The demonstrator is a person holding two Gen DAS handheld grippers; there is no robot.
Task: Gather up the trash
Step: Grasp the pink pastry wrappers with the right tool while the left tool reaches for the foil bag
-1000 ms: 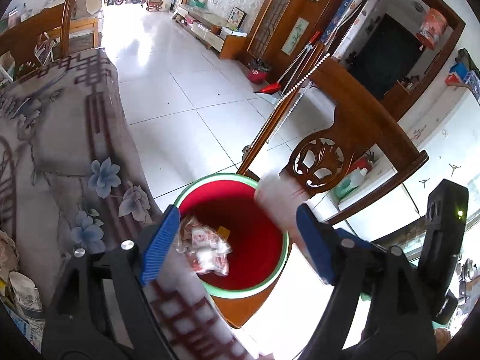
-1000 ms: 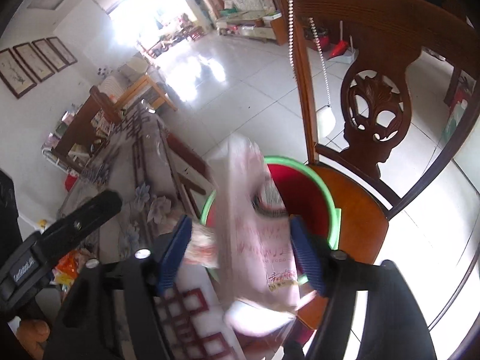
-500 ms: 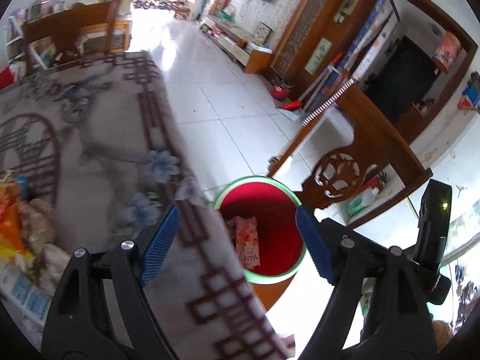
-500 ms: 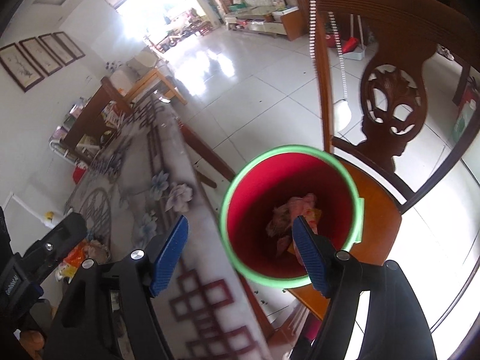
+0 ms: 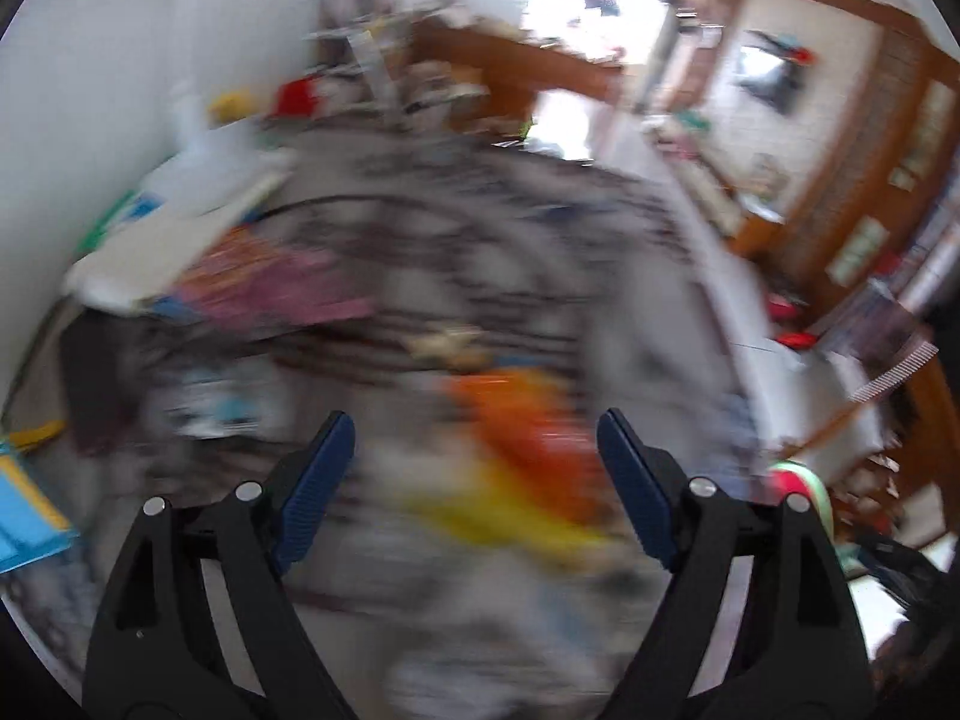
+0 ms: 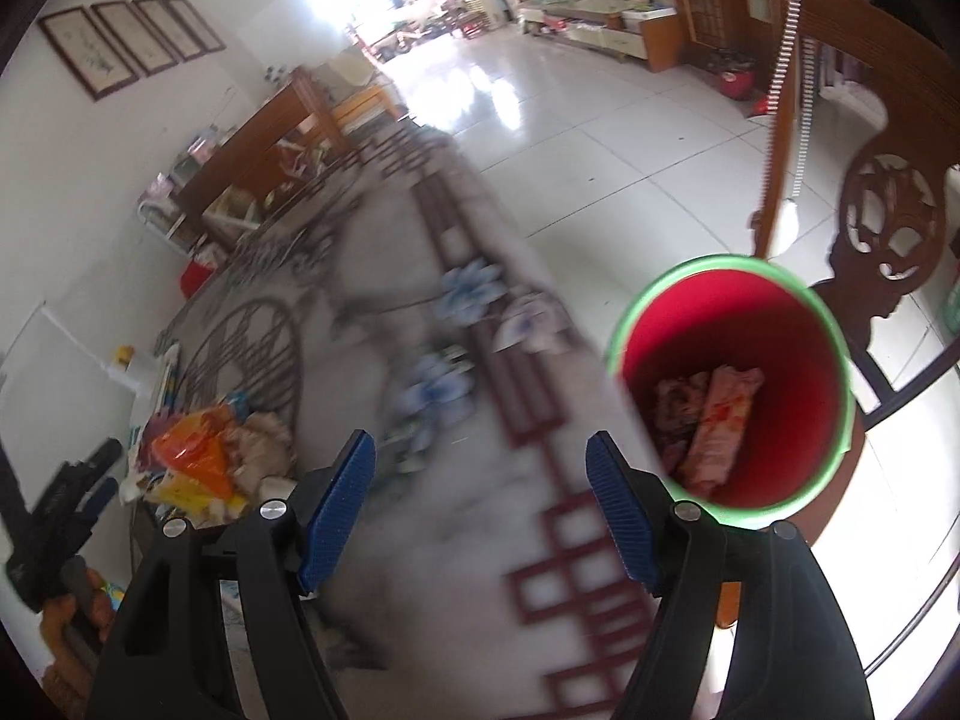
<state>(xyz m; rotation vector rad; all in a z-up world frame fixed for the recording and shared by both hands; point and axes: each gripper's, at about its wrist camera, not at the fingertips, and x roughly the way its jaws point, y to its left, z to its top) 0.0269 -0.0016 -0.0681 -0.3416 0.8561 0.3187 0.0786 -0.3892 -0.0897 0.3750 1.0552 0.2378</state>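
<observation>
A red bin (image 6: 780,330) with a green rim stands on a wooden chair seat beside the table, and pink wrappers (image 6: 720,420) lie in its bottom. My right gripper (image 6: 480,480) hovers open over the table's edge, left of the bin, nothing between its blue pads. A heap of orange and yellow wrappers (image 6: 198,456) lies on the flowered tablecloth (image 6: 420,312). In the blurred left wrist view my left gripper (image 5: 474,480) hangs over that heap (image 5: 528,456), its jaws opening and empty. The left gripper (image 6: 102,471) also shows at the right wrist view's left edge.
A carved wooden chair back (image 6: 888,228) rises behind the bin. Books, a pink packet (image 5: 282,288) and blue items (image 5: 24,510) crowd the wall side of the table. White tiled floor (image 6: 600,120) stretches beyond the table's far edge.
Both grippers dropped their wrappers into the bin and swung left over the table. The left one went much further, from the bin to the trash heap, its view now blurred.
</observation>
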